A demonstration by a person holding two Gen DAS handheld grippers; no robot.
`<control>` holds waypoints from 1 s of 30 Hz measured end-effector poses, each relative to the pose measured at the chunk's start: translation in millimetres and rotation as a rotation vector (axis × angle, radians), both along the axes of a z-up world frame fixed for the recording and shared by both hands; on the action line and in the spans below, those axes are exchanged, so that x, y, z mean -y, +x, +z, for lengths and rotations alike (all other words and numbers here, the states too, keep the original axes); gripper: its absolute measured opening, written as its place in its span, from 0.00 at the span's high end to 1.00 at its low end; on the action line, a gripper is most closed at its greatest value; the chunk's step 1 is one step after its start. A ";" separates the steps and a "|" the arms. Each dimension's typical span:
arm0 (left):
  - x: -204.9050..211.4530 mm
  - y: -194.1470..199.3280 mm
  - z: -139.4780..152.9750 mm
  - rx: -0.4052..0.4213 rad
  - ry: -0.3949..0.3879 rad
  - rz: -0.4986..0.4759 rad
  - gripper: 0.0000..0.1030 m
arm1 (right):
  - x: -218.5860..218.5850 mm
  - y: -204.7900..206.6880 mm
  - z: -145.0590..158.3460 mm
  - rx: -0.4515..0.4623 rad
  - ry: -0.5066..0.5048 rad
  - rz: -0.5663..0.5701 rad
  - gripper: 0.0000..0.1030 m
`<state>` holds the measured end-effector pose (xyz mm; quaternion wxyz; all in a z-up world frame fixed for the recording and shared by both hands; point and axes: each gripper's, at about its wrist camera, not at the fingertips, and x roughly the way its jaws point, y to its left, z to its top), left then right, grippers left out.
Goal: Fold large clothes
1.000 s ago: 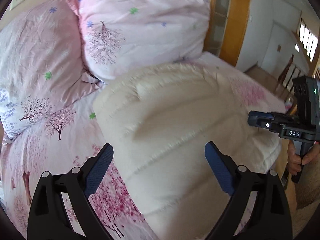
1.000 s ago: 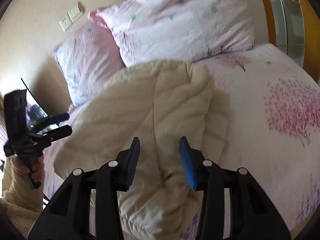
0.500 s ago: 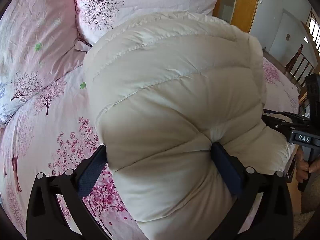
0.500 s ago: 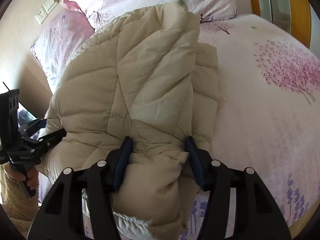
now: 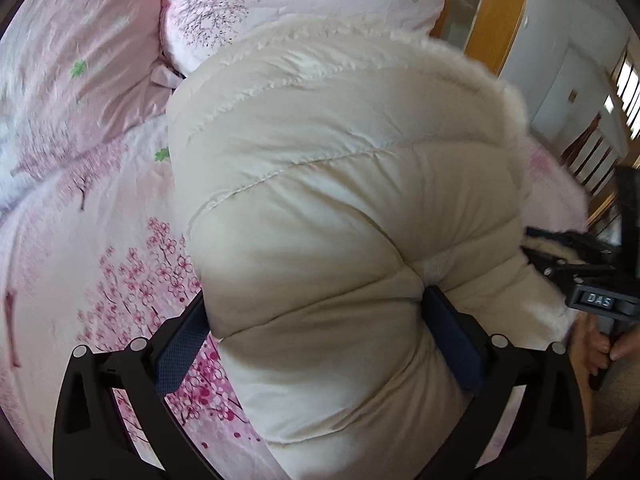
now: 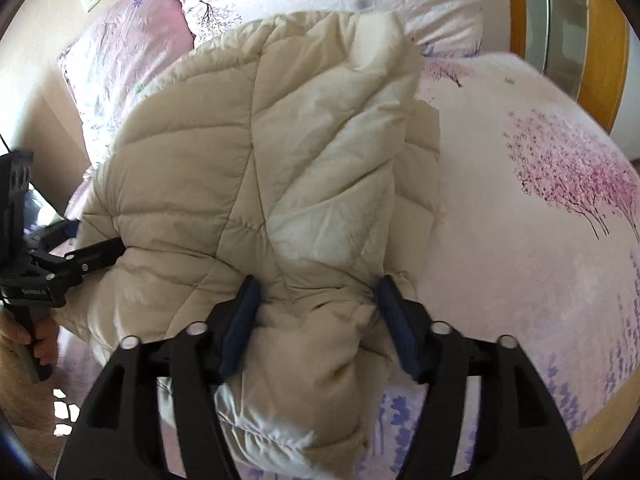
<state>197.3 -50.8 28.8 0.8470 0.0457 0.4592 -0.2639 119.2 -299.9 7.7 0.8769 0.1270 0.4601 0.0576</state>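
**Both tools on puffy coat, on bed**

Cream quilted coat [image 5: 320,208] lies bunched on the bed [image 5: 100,240], folded over itself, fur trim along its far edge by the pillows [image 5: 280,8]. In the right view the coat [image 6: 260,168] shows diagonal stitching and a shiny white lining at the near hem.

Left tool [image 5: 316,320]: jaws at their widest, a thick roll of coat filling the gap, both blue pads pressed into the padding.

Right tool [image 6: 316,312]: jaws part open and have just been opening; a bunched fold of coat is between them, pads against the fabric on both sides.

Bed sheet pink with blossom-tree print. A hand [image 5: 596,352] grips the right tool's handle at the bed edge.
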 end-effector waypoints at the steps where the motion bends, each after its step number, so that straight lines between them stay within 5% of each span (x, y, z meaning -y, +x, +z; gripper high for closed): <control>1: -7.2 2.1 3.0 -0.016 -0.050 0.002 0.01 | 10.3 1.3 5.0 -0.011 0.064 0.006 0.29; 6: -56.4 23.5 14.8 -0.085 -0.320 0.080 0.01 | 62.9 4.3 23.5 0.026 0.374 -0.047 0.08; 9: -71.6 37.7 10.1 -0.138 -0.384 0.122 0.01 | 78.9 19.9 26.1 -0.004 0.485 -0.036 0.03; 19: -71.1 64.1 -18.1 -0.264 -0.457 0.122 0.01 | 79.3 75.7 -7.1 -0.171 0.416 -0.021 0.03; 30: -67.0 83.1 -41.0 -0.375 -0.561 0.084 0.01 | 97.4 84.5 -22.3 -0.173 0.489 -0.015 0.02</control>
